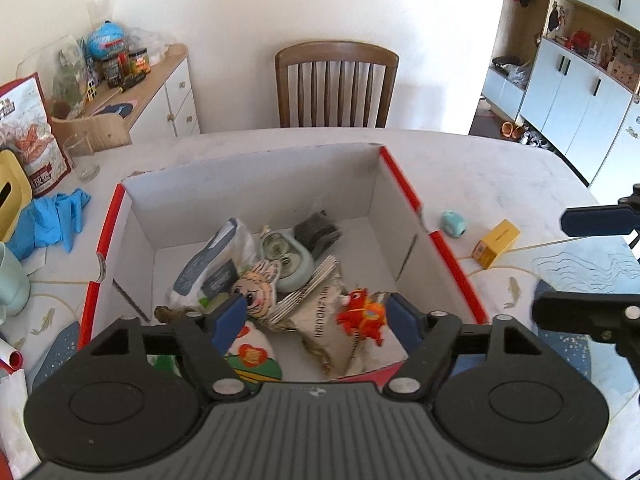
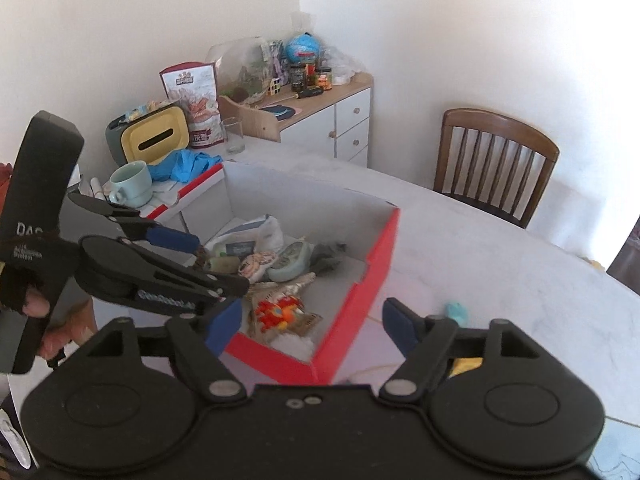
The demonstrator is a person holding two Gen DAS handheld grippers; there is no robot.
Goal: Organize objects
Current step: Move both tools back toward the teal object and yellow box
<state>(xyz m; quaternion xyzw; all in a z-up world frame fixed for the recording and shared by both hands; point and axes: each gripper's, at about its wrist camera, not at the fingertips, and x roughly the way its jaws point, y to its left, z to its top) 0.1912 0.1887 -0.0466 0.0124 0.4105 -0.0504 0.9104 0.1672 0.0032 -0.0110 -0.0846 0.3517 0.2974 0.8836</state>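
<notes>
So the big white surface [image 1: 460, 152] held a red and white box [image 1: 404, 184] in the middle. Many small things were already inside the box: a plastic bag [image 1: 212, 264], a crinkly paper packet [image 1: 320, 320], a pale green toy with two round parts [image 1: 286, 258], a little striped animal doll [image 1: 256, 284] and a red toy [image 1: 360, 312]. That part of the job looked done.

Some things were not put away yet. A yellow box [image 1: 496, 242] and a small blue-green thing [image 1: 453, 223] lay on the surface just outside the red wall, on the right. Blue gloves [image 1: 52, 220], a drinking glass [image 1: 82, 156] and a pale green cup [image 2: 130, 182] sat on the far left side; I could not tell if they belong in the box.

The left tongs [image 1: 316, 316] hung over the near end of the box, wide open and holding nothing. The right tongs [image 2: 312, 326] hung over the box's corner, also wide open and empty.
</notes>
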